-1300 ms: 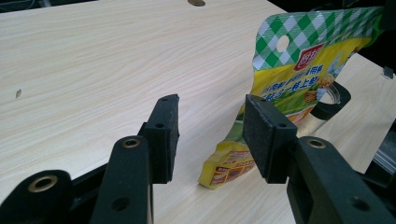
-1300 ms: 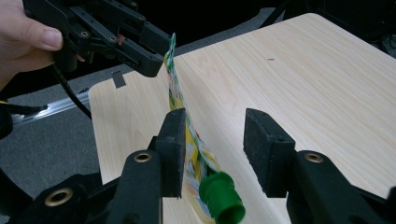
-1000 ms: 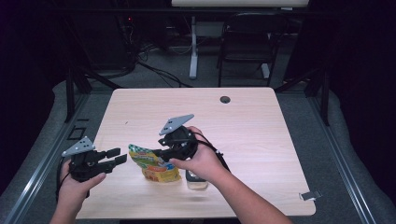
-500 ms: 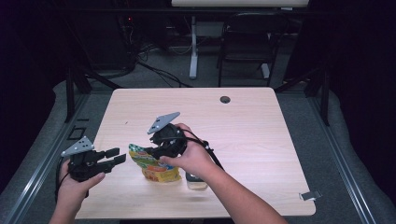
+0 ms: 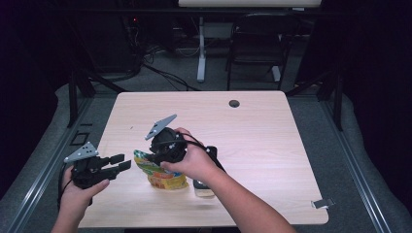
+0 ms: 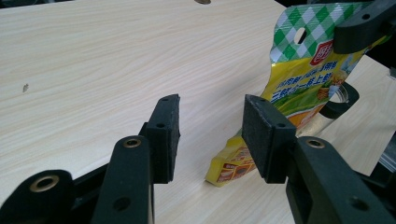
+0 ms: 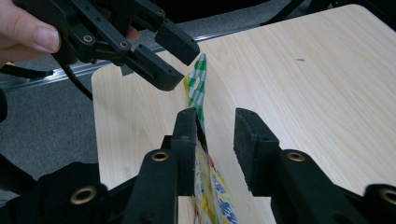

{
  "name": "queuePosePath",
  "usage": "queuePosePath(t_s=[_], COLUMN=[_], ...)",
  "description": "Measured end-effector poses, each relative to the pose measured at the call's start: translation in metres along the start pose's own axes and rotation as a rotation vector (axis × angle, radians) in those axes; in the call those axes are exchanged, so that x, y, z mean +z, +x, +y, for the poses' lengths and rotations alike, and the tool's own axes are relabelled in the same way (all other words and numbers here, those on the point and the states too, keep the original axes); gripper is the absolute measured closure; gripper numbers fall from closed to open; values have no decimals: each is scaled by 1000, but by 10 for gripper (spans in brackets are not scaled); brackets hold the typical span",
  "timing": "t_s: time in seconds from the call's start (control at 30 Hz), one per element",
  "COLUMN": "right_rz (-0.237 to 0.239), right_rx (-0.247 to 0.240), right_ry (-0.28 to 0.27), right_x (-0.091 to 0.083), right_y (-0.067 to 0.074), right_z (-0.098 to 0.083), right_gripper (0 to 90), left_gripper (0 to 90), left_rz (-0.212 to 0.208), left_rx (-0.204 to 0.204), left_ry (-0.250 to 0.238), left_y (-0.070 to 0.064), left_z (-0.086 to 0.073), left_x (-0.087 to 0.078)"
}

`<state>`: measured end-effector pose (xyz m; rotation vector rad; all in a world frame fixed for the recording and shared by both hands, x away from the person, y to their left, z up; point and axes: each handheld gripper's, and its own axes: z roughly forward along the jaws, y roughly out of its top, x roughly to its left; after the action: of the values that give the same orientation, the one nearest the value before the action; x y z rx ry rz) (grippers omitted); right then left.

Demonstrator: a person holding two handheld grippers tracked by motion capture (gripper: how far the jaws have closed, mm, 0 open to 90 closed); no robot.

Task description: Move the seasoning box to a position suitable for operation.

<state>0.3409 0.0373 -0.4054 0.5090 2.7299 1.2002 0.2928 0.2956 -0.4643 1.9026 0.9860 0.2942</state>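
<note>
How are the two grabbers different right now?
The right gripper has the snack pouch between its fingers, which have just been closing; one touches the pouch, the other stands off. The left gripper has nothing between its fingers. The right one reaches over the pouch's top, while the left one hangs beside it near the table edge. Both are black with two flat pads.

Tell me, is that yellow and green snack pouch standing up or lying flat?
Standing: the yellow and green snack pouch rises from the table, checked top uppermost.
</note>
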Motion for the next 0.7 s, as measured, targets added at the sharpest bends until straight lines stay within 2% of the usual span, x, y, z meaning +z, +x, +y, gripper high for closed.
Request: queuePosePath(t_s=[0.7], right_rz=[23], right_rx=[-22], right_ry=[83], right_x=[14], right_y=[3], right_z=[6], right_gripper=[811], left_gripper=[571], left_rz=[-6], left_rx=[6], left_ry=[14], left_y=[-1], left_z=[-1], left_x=[4])
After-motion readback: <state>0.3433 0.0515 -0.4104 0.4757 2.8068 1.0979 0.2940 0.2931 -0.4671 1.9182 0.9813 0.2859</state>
